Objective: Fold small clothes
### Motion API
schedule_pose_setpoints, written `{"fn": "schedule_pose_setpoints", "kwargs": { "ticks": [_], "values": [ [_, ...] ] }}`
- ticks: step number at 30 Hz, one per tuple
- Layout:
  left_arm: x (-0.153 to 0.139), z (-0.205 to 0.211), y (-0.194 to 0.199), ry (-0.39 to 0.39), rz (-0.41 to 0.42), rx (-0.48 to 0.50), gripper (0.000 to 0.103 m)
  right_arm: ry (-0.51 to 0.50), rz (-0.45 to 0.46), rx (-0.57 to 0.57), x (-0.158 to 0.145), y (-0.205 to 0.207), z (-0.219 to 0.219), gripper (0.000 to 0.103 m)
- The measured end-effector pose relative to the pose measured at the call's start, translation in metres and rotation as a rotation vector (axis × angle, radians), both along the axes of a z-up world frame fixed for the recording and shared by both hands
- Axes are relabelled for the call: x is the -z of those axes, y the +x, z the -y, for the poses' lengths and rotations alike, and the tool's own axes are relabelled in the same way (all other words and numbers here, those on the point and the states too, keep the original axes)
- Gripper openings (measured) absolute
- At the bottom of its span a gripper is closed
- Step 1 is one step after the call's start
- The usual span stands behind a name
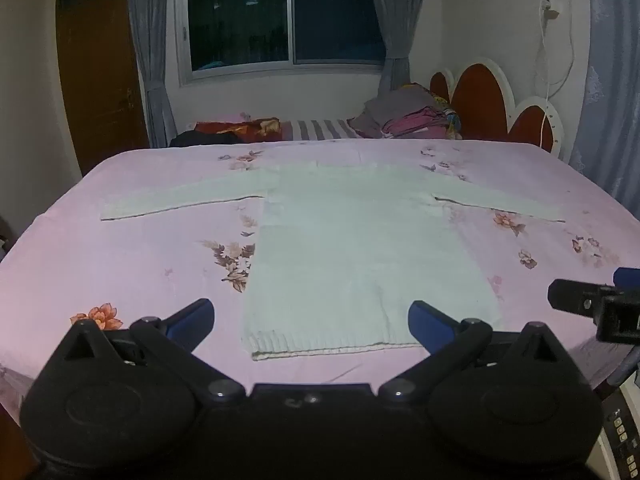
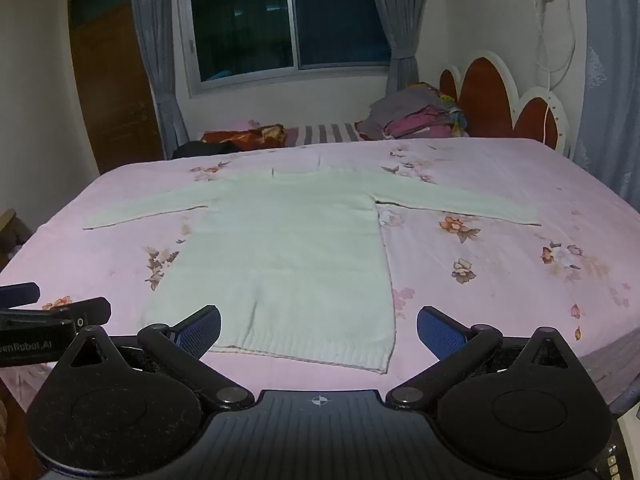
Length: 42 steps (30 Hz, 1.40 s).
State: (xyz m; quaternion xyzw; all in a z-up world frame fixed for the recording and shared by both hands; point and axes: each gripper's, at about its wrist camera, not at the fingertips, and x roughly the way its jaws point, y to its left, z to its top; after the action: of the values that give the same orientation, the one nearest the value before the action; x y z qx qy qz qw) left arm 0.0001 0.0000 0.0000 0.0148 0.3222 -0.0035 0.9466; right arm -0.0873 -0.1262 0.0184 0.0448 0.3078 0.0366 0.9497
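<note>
A pale white knitted long-sleeved sweater (image 1: 352, 248) lies flat on the pink floral bedsheet (image 1: 140, 248), its ribbed hem near the cameras, its neckline far, and both sleeves spread out to left and right. The left gripper (image 1: 312, 320) hovers just short of the hem, its blue-padded fingers (image 1: 192, 318) wide apart and holding nothing. The right gripper (image 2: 319, 330) sits beside it to the right, its fingers likewise spread and empty over the near edge of the bed. At the far side, a heap of folded clothes (image 2: 416, 120) rests beside the red and white scalloped headboard (image 2: 504, 96).
</note>
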Motion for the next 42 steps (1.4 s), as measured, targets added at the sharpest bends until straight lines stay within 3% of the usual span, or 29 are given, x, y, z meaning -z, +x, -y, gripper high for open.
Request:
{"fn": "schedule_pose_setpoints", "kwargs": {
  "ticks": [3,42],
  "values": [
    [0.0000,0.0008,-0.0014,0.022,0.036,-0.001,0.103,-0.001,0.002,0.000,0.0004,0.0004,0.0003,0.103],
    [0.0003,0.0033,-0.0003,0.019,0.028,-0.008,0.103,0.013,0.004,-0.006,0.0012,0.0050,0.0014,0.103]
  ]
}}
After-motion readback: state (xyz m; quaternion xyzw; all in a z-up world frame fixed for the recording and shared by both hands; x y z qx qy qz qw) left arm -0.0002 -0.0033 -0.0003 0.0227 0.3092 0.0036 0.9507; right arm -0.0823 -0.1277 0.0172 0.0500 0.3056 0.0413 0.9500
